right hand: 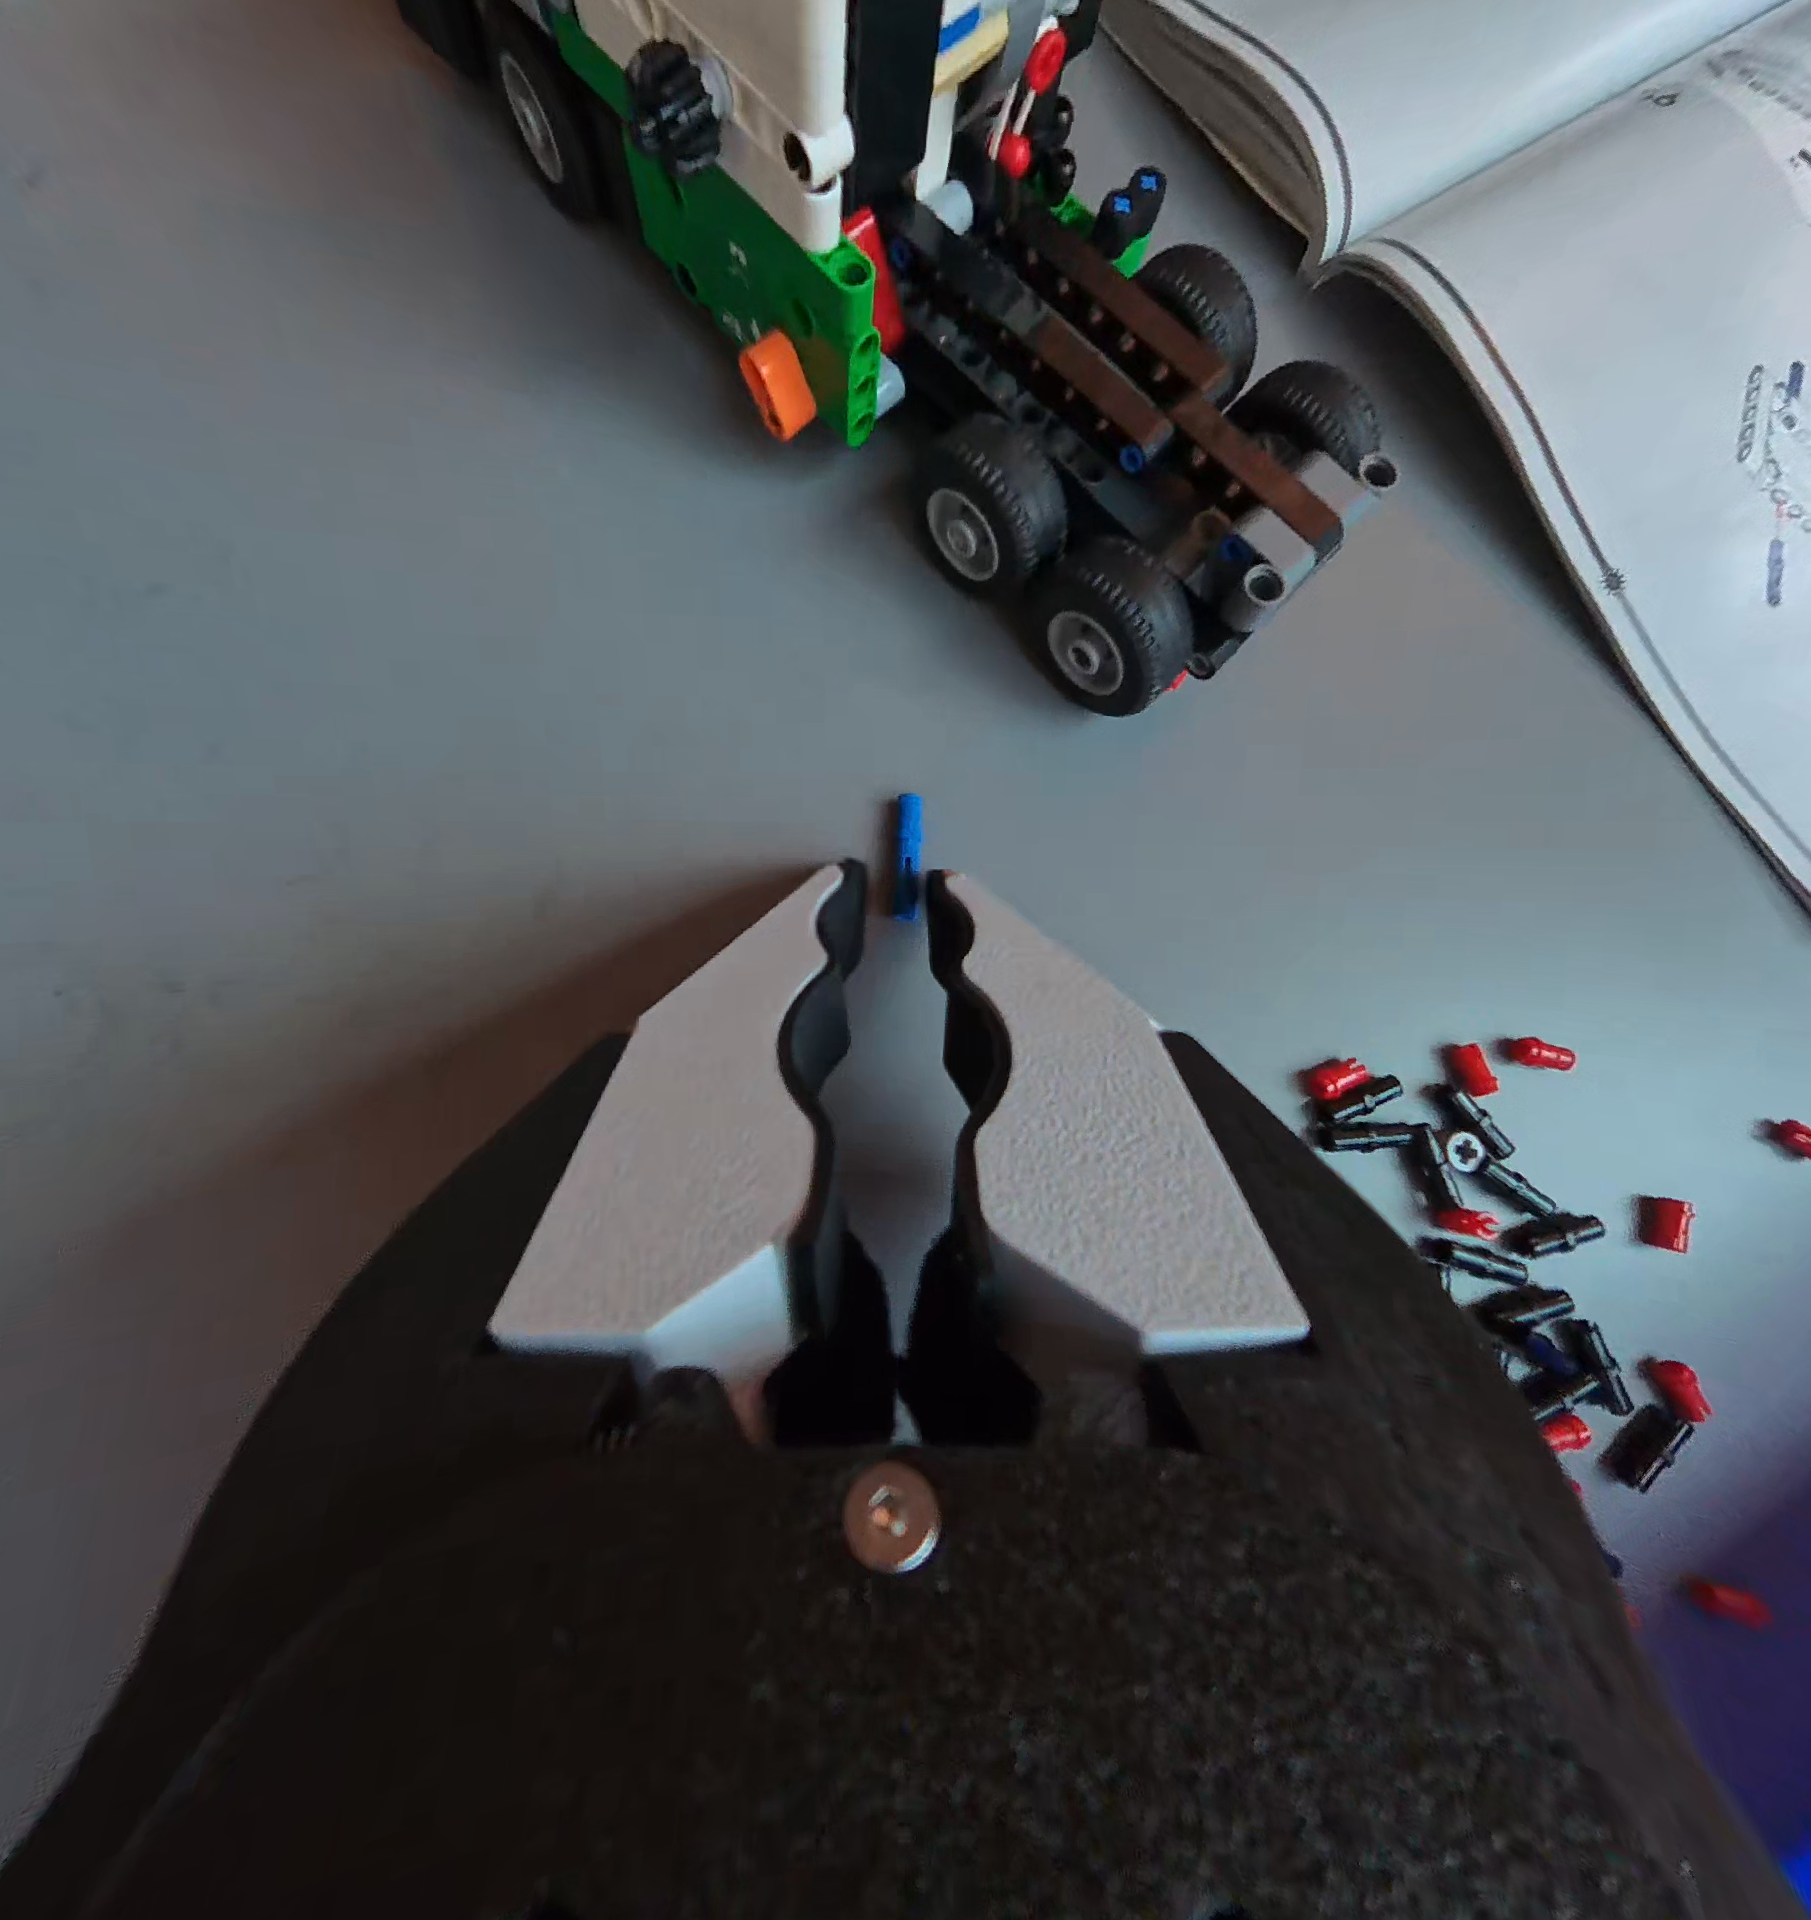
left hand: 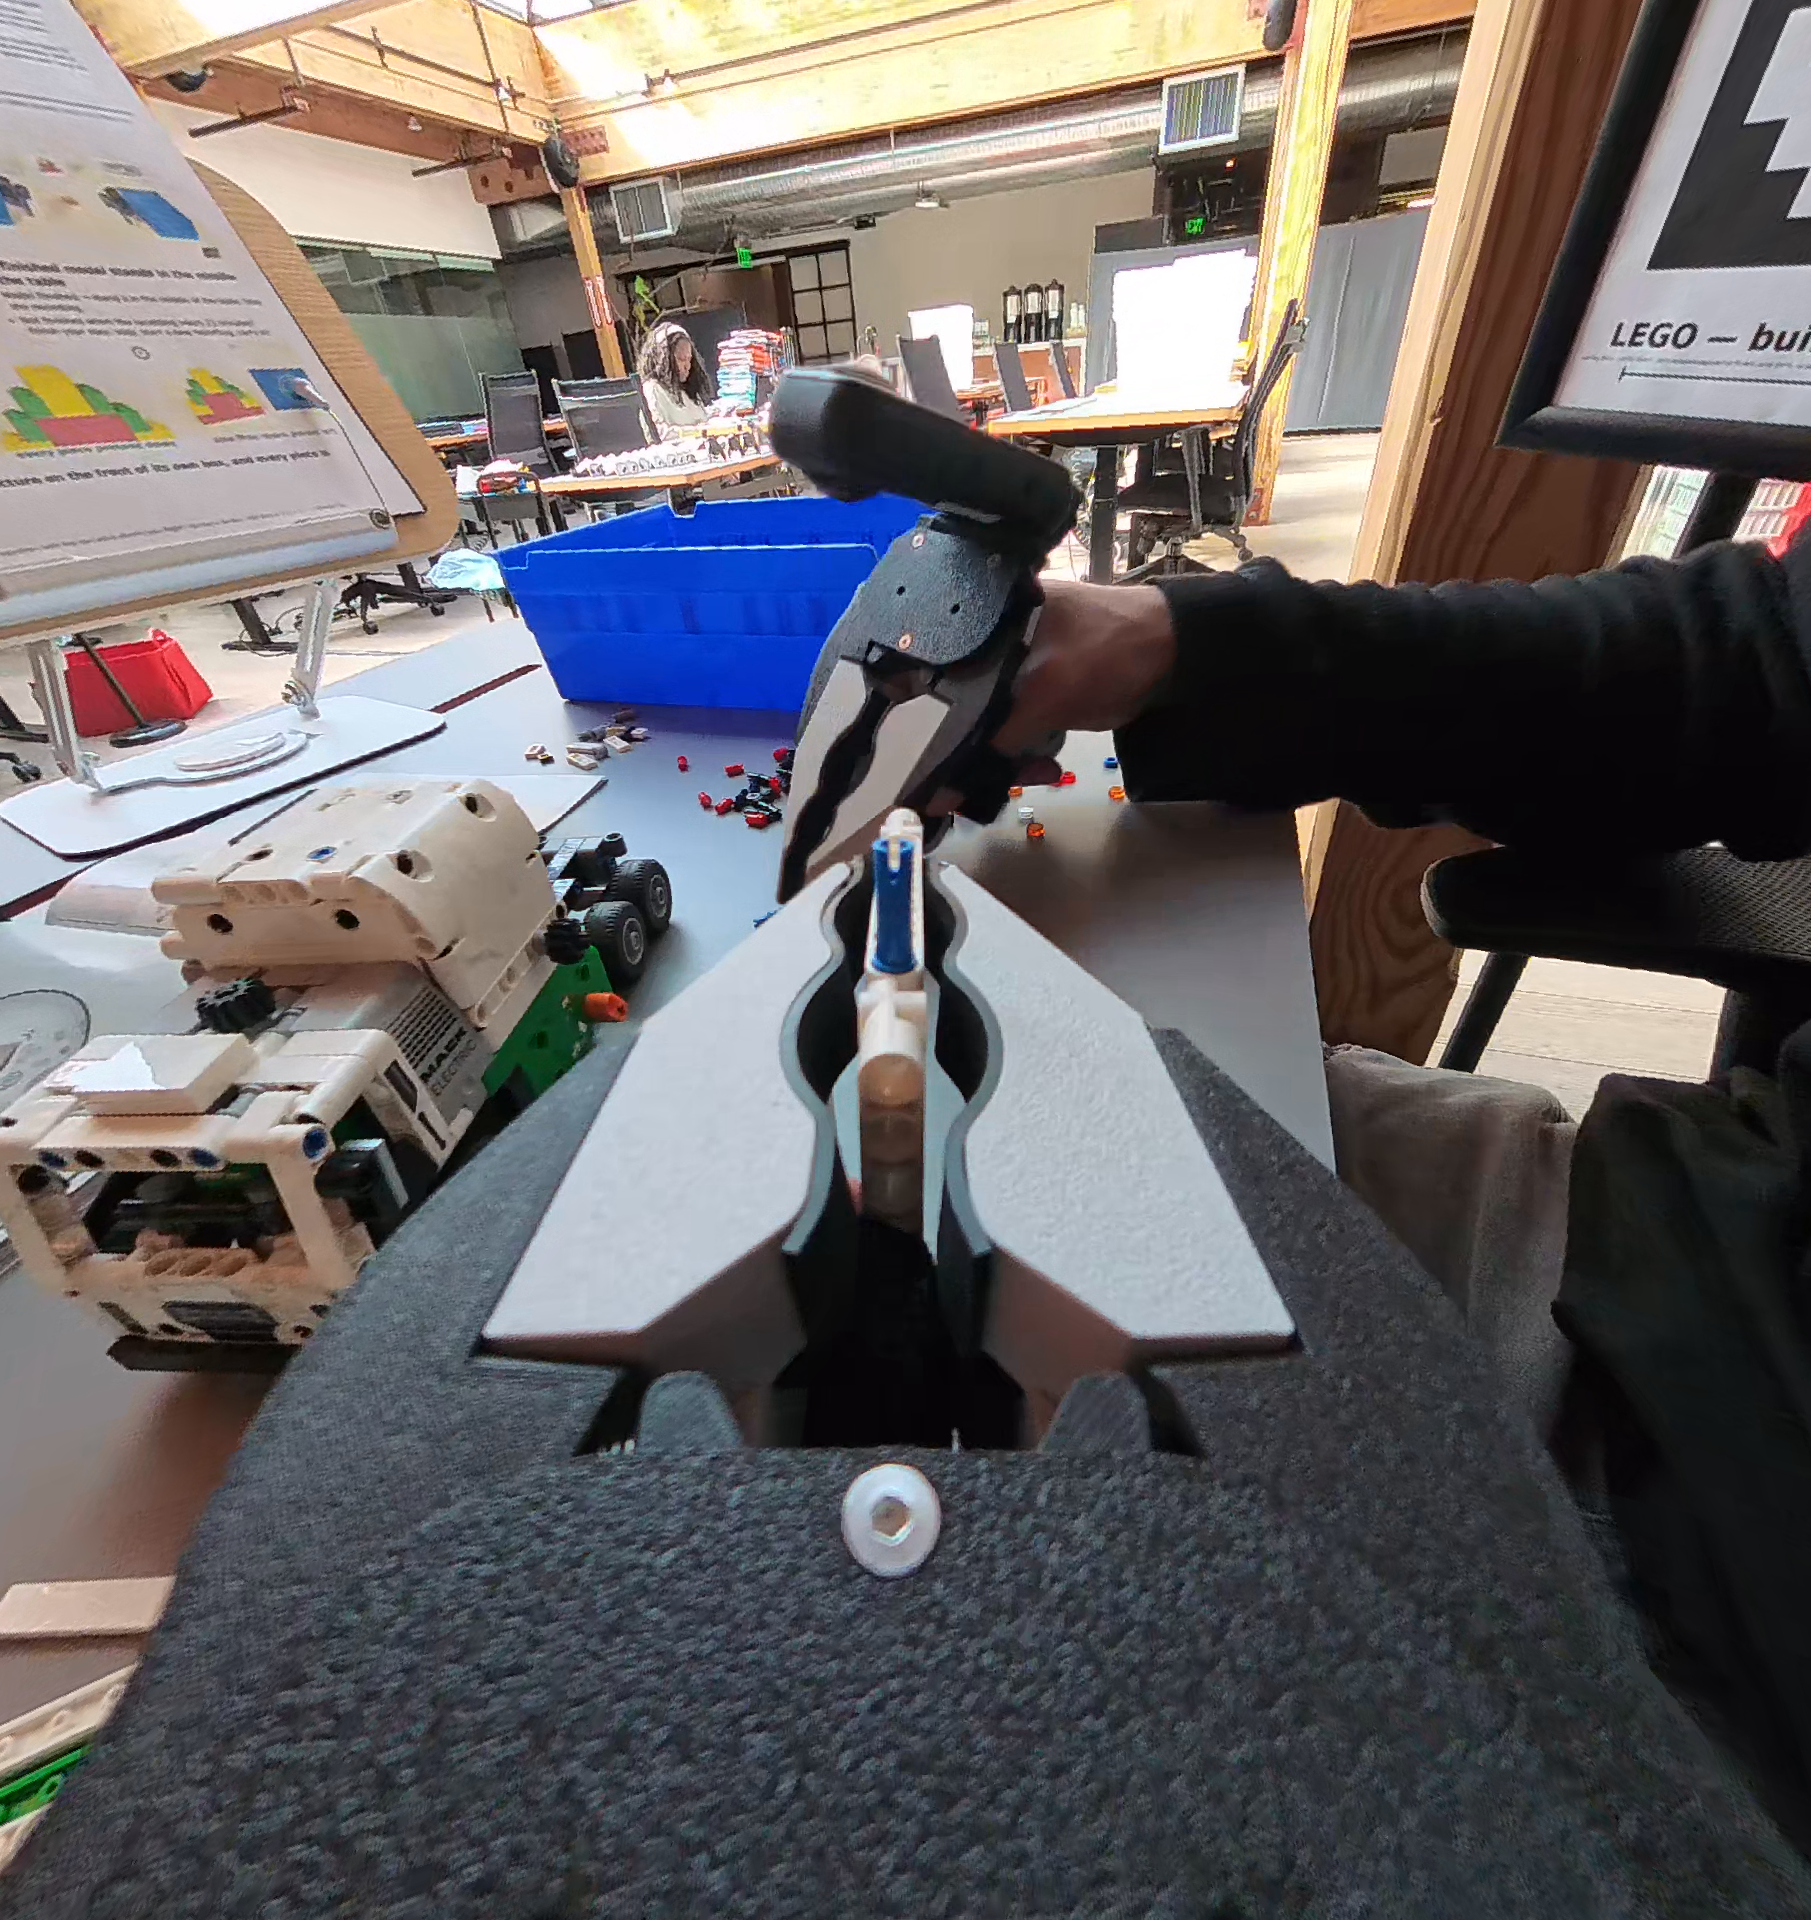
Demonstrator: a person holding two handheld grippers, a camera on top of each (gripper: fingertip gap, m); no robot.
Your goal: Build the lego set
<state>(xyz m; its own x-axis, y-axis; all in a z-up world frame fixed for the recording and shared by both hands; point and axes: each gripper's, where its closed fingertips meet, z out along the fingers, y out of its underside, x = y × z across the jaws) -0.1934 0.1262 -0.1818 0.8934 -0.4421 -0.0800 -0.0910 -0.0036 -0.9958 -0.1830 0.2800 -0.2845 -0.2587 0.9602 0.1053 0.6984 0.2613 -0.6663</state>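
Note:
My left gripper (left hand: 896,878) is shut on a white lego piece (left hand: 888,1023) that has a blue pin (left hand: 888,914) at its front and a tan pin (left hand: 890,1132) behind. It is held above the grey table (left hand: 1140,935). The half-built white and green truck (left hand: 309,1039) stands to its left, and its rear chassis and wheels show in the right wrist view (right hand: 1036,416). My right gripper (right hand: 896,883) points down at the table, its fingers slightly apart around a small blue pin (right hand: 908,852). I cannot tell if they touch it. The right gripper also shows in the left wrist view (left hand: 802,868).
A pile of loose red and black pins (right hand: 1503,1247) lies right of my right gripper. An open instruction booklet (right hand: 1607,312) lies beyond the truck. A blue bin (left hand: 693,603), a sheet on a stand (left hand: 132,312) and a wooden post (left hand: 1452,520) edge the table. The tips of one gripper are about 20 cm away from the tips of the other.

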